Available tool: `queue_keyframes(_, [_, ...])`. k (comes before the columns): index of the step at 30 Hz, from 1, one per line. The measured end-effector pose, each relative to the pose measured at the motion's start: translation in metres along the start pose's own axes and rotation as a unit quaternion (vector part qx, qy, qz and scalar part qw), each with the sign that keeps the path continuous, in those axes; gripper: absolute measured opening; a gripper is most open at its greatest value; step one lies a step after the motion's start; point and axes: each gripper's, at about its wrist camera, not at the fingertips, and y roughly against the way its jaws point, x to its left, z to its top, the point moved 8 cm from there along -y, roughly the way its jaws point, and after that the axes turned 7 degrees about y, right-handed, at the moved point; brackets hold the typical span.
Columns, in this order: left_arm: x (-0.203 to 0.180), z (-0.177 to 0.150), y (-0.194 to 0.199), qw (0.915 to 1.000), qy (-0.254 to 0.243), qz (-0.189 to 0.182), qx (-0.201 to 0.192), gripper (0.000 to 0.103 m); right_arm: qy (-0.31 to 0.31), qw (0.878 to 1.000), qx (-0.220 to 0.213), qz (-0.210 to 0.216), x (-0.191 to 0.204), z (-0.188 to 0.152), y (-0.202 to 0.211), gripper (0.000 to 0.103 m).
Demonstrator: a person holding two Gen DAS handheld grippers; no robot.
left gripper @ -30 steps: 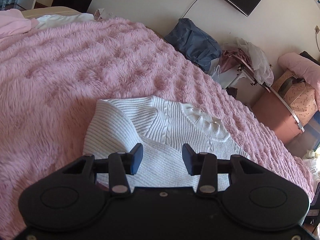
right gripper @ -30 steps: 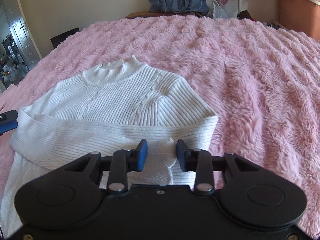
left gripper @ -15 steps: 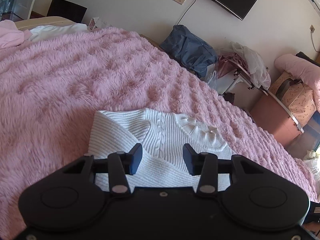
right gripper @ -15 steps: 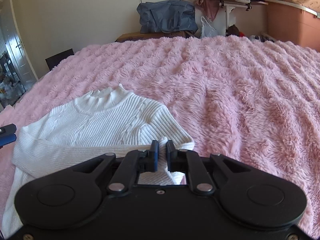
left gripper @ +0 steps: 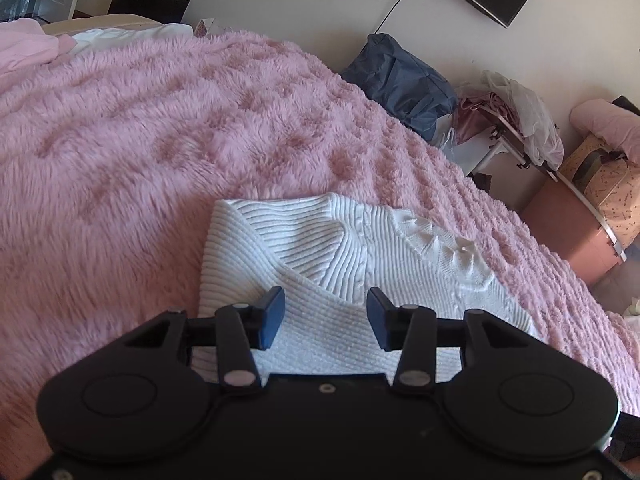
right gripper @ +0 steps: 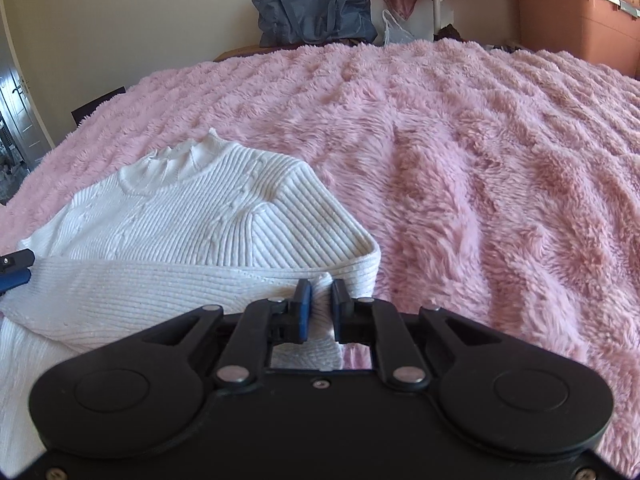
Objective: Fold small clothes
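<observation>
A white ribbed knit sweater lies on the fluffy pink blanket, collar away from me, with a sleeve folded across its body. My left gripper is open and empty, hovering just above the folded sleeve near the sweater's left side. In the right wrist view the sweater fills the lower left. My right gripper is shut on a pinch of sweater fabric at its right side, by the folded sleeve's bend. A blue fingertip of the left gripper shows at the left edge.
The pink blanket covers the whole bed. Beyond the far edge stand a blue bag, a cluttered rack and a brown storage box. Pink and white bedding lies at the far left.
My right gripper closed on the sweater fabric at its right side. My left gripper stayed open and shifted slightly over the folded sleeve.
</observation>
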Motion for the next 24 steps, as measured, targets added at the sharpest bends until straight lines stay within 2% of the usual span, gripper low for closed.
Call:
queue_keyframes(3, [-0.011,0.009,0.018,0.9995,-0.017,-0.015,-0.020,0.047,0.003,1.000,-0.015,0.002,0.006,0.008,0.015,0.018])
queue_keyframes(6, [-0.016,0.018,0.024,0.9988,-0.026,-0.027,-0.029,0.048,0.006,0.999,-0.038,0.016,0.015,0.016,0.032,0.019])
queue_keyframes(10, [-0.010,0.027,0.015,0.9991,-0.024,-0.016,-0.031,0.048,0.020,0.997,-0.066,0.044,0.036,0.026,0.045,0.020])
queue_keyframes(15, [0.007,0.026,-0.009,0.9999,-0.008,0.001,-0.007,0.048,0.047,0.997,-0.034,0.054,0.055,0.015,0.030,0.023])
queue_keyframes(19, [0.018,0.021,-0.022,1.0000,0.005,0.003,0.004,0.048,0.037,0.999,0.003,0.032,0.046,-0.006,0.011,0.023])
queue_keyframes(24, [0.017,0.019,-0.029,0.9999,-0.006,0.008,0.013,0.049,0.017,0.999,0.002,0.037,0.037,-0.015,0.005,0.023])
